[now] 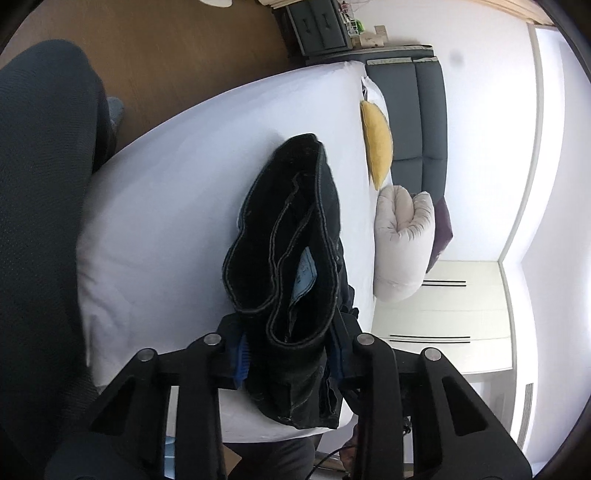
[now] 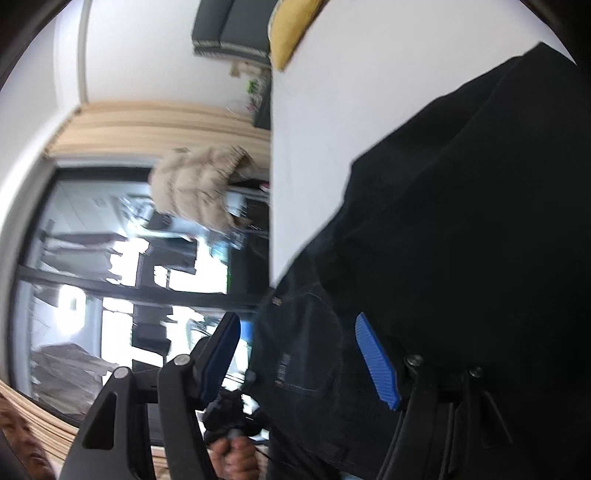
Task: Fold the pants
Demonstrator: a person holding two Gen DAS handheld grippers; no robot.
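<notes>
Left gripper (image 1: pixel 291 363) sits at bottom centre of its view, blue pads (image 1: pixel 243 356) clamped on the folded black jeans (image 1: pixel 291 236). Waistband end is bunched between the fingers; the rest of the jeans runs up-frame across the white bed sheet (image 1: pixel 177 206), layered hems and a pale blue inner label facing the camera.

Right gripper (image 2: pixel 301 363) at bottom of its view: jaws apart, the same denim lying between them; one blue pad (image 2: pixel 376 363) lies flat against the cloth, the other (image 2: pixel 221 354) stands clear on the left. No squeeze visible. A hand (image 2: pixel 232 459) shows below, at bottom centre, gripping a dark handle.

Surface: sheet-covered mattress, smooth, mild wrinkles at the near corner. In the left view a yellow cushion (image 1: pixel 376 142) sits at the far edge of the bed, centre right, with a rolled off-white duvet (image 1: pixel 404 240) just beside it and a purple cushion behind that.

Room, left view: grey padded headboard (image 1: pixel 417 114) upper right, grey drawer unit (image 1: pixel 319 29) top centre, brown wood floor (image 1: pixel 166 55) upper left, white wardrobe doors at right. Right view, blurred: large dark-framed window (image 2: pixel 110 277) on the left, beige padded jacket (image 2: pixel 199 184) hanging in front.
</notes>
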